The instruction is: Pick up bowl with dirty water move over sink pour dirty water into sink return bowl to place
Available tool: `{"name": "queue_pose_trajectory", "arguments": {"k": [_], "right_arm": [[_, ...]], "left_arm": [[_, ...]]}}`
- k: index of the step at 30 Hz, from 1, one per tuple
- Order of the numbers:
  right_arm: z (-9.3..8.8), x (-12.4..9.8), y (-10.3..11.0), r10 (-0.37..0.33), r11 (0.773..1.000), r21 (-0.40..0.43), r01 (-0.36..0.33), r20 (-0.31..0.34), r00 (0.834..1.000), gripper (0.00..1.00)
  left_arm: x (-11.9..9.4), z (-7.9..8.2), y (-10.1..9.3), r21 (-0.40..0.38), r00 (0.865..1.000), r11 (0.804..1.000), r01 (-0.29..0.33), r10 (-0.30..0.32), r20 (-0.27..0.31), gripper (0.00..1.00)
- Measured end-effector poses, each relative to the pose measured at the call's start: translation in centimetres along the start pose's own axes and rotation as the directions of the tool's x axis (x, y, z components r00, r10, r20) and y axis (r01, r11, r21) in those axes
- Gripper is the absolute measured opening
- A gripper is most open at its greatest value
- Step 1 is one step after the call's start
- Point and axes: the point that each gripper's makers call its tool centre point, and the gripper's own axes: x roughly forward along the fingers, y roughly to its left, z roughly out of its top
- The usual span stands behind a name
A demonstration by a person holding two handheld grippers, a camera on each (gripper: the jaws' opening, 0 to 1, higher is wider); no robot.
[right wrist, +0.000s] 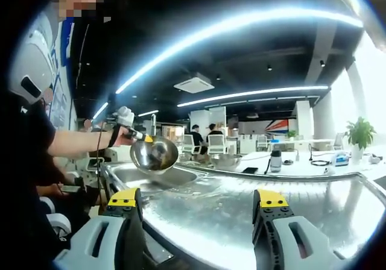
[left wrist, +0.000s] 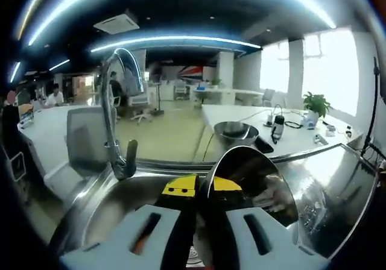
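Left gripper (left wrist: 202, 188): jaws drawn close together on the rim of the steel bowl (left wrist: 256, 188), which is held tilted on its side over the sink (left wrist: 114, 213), its hollow facing toward the basin. The bowl's inside is shiny; whether any water is left in it cannot be told. In the right gripper view the same bowl (right wrist: 154, 154) hangs in the air above the sink (right wrist: 151, 176), carried by the left gripper (right wrist: 143, 138) in the person's hand (right wrist: 123, 118), forearm stretched out from the left.

Right gripper (right wrist: 201, 207): jaws stand wide apart with nothing between them, hovering above the wet steel drainboard (right wrist: 253, 188) beside the sink, well apart from the bowl.

Around the sink: a tall curved tap (left wrist: 114, 113) rises at the basin's far edge. The drainboard (left wrist: 338, 179) carries water droplets.

Farther out: a second steel bowl (left wrist: 235, 131) sits on a white table (left wrist: 301, 140) behind the counter, with a dark bottle (left wrist: 277, 127) near it and a potted plant (left wrist: 315, 105) by the window. Office chairs and seated people show in the background.
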Motion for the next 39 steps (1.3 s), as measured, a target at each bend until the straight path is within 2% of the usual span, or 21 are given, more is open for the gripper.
{"name": "queue_pose_trajectory", "arguments": {"k": [6,15,21,25,39], "right_arm": [[0.0,0.0,0.0,0.000,1.000,0.003,0.000,0.002,1.000,0.67],[0.0,0.0,0.1,0.004,1.000,0.002,-0.004,0.004,1.000,0.67],[0.0,0.1,0.2,0.007,1.000,0.003,-0.007,0.005,1.000,0.67],[0.0,0.1,0.2,0.007,1.000,0.005,-0.007,0.007,1.000,0.67],[-0.4,-0.2,0.0,0.003,1.000,0.018,-0.003,0.011,1.000,0.67]], "left_arm": [[-0.5,0.5,0.1,0.066,1.000,0.998,-0.025,0.024,0.011,0.00],[-1.0,1.0,0.7,0.113,0.998,0.992,-0.056,0.053,0.030,0.00],[-1.4,1.7,0.8,0.197,0.996,0.977,-0.087,0.079,0.049,0.00],[-1.6,2.1,0.6,0.264,0.994,0.959,-0.103,0.091,0.059,0.00],[-2.0,2.8,0.5,0.322,0.992,0.938,-0.126,0.110,0.067,0.00]]}}
